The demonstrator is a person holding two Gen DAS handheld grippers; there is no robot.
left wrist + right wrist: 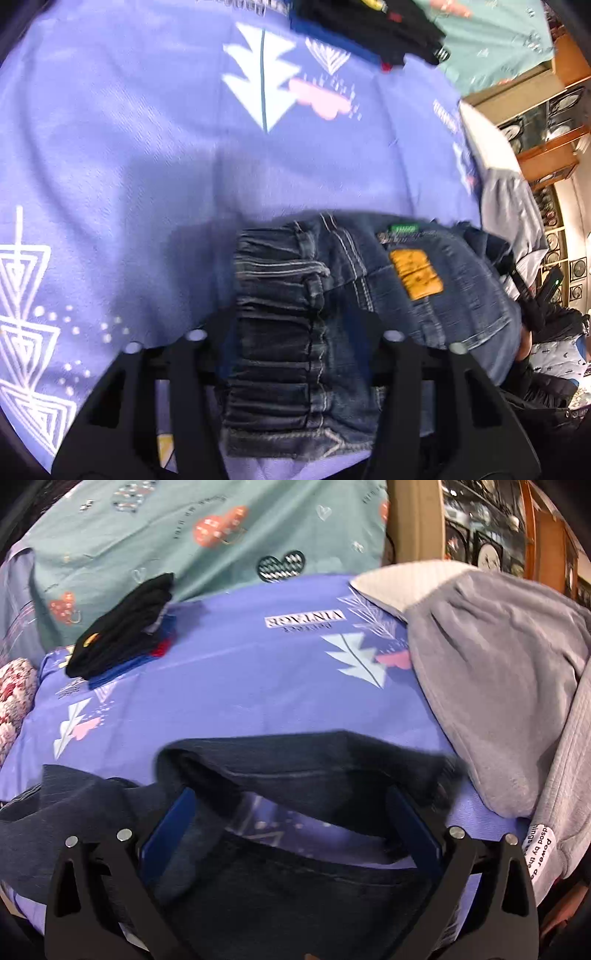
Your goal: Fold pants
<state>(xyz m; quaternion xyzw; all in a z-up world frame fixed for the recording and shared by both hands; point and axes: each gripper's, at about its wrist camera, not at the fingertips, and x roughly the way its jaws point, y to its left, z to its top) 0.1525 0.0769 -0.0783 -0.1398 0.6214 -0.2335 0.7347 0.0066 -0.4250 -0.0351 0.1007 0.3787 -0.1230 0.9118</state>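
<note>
Mid-fold. Jeans (369, 288) sit lower centre on the purple sheet (147, 166). Left gripper (295, 332) straddles the bunched waistband, can't tell if it's pinching. Right gripper (291, 812) spread wide around the dark leg. Next: clamp both, lift together.

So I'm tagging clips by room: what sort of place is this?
Probably a bedroom: jeans lie on a purple bedsheet, with a teal pillow behind and wooden shelves alongside.
</note>
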